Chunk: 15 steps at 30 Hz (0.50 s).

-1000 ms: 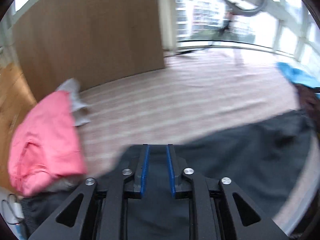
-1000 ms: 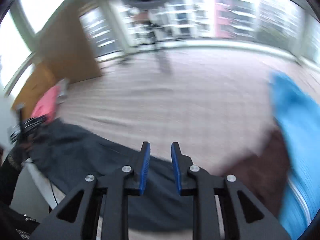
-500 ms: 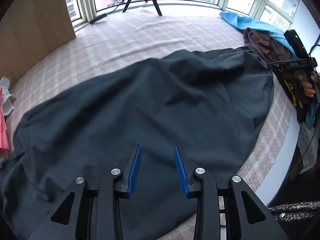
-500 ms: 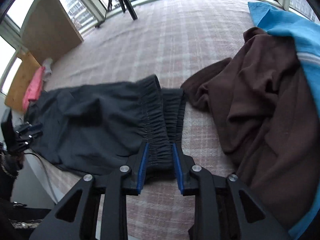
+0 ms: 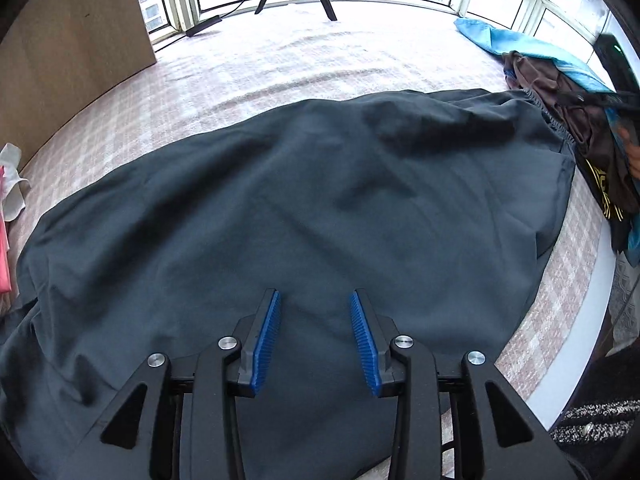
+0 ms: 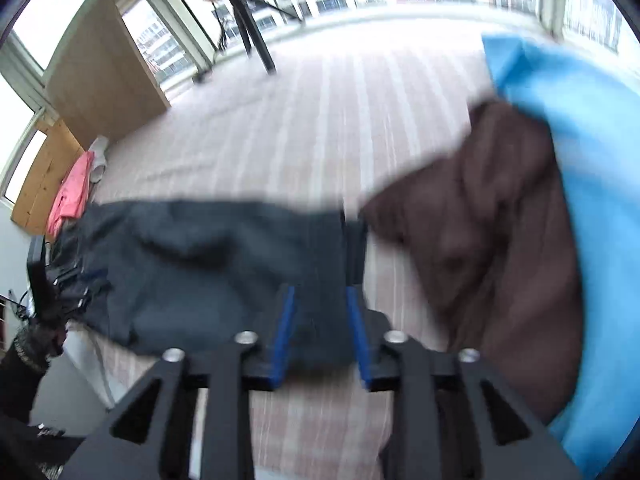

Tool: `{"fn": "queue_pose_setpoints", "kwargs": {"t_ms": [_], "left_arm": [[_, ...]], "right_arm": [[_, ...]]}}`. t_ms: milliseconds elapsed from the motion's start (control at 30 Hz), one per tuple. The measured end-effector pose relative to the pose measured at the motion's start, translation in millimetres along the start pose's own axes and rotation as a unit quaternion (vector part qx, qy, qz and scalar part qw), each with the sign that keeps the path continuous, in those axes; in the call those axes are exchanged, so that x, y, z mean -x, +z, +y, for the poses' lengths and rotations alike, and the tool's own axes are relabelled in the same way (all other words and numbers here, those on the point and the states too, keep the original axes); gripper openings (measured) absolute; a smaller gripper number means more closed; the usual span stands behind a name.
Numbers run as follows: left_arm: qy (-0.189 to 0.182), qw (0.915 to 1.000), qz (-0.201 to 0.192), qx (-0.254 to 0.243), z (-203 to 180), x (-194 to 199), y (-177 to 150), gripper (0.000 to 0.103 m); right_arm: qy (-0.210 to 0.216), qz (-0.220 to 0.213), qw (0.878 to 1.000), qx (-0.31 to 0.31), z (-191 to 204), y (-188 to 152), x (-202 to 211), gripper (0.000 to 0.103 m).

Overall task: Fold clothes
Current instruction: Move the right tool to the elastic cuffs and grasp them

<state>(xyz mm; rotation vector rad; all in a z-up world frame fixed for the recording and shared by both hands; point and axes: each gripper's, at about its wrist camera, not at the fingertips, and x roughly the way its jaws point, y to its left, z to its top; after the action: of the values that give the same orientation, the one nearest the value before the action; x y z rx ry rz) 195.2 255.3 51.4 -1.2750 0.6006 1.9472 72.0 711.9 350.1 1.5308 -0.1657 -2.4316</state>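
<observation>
Lying spread flat on the checked bed cover (image 5: 360,60): dark grey trousers (image 5: 320,200). Left claw (image 5: 316,304) above the cloth, jaws opening, nothing pinched. Right claw (image 6: 320,296) over the waistband end, jaws opening, cloth between them, unclamped. Brown garment (image 6: 500,220) just beside.

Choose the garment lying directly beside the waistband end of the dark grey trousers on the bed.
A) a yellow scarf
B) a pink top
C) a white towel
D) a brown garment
D: in the right wrist view the brown garment lies right next to the waistband end of the dark grey trousers, with a blue garment beyond it.
</observation>
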Motion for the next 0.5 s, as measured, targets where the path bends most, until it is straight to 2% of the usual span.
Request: {"fn": "queue_pose_setpoints", "kwargs": {"t_ms": [67,100,167,200,233,267,300,333,367,400,500], "left_arm": [[0.004,1.0000,0.000,0.003,-2,0,-1,0.037],[0.012,0.9992,-0.001,0.038,-2,1,-1,0.038],[0.014,0.9991,-0.001,0.039,-2,0,-1,0.039],[0.015,0.9991,-0.002,0.040,-1,0,-1,0.039],[0.015,0.9991,-0.002,0.040,-2,-1,-1,0.039],[0.016,0.9991,-0.002,0.040,-2,-1,-1,0.039],[0.016,0.9991,-0.002,0.040,-2,-1,-1,0.040],[0.017,0.9991,-0.003,0.040,-2,-2,-2,0.040],[0.019,0.9986,-0.004,0.048,-2,-1,-2,0.040],[0.020,0.9986,-0.006,0.048,-3,-1,-2,0.040],[0.020,0.9985,-0.008,0.050,-4,0,-2,0.041]], "right_arm": [[-0.021,0.021,0.999,0.014,2,17,-21,0.033],[-0.026,0.026,0.999,0.020,2,22,-30,0.033],[-0.050,0.030,0.998,0.033,3,32,-45,0.033],[-0.047,0.029,0.998,0.037,4,33,-48,0.033],[-0.040,0.027,0.998,0.039,5,33,-49,0.030],[-0.033,0.022,0.998,0.045,7,31,-48,0.023],[-0.042,0.015,0.997,0.055,10,27,-45,0.008],[-0.054,0.003,0.997,0.055,8,23,-39,0.008],[-0.058,-0.004,0.998,0.026,-1,21,-32,0.008],[-0.051,-0.002,0.999,-0.009,-13,19,-29,0.002],[-0.007,0.004,0.997,-0.081,-39,16,-24,0.004]]}}
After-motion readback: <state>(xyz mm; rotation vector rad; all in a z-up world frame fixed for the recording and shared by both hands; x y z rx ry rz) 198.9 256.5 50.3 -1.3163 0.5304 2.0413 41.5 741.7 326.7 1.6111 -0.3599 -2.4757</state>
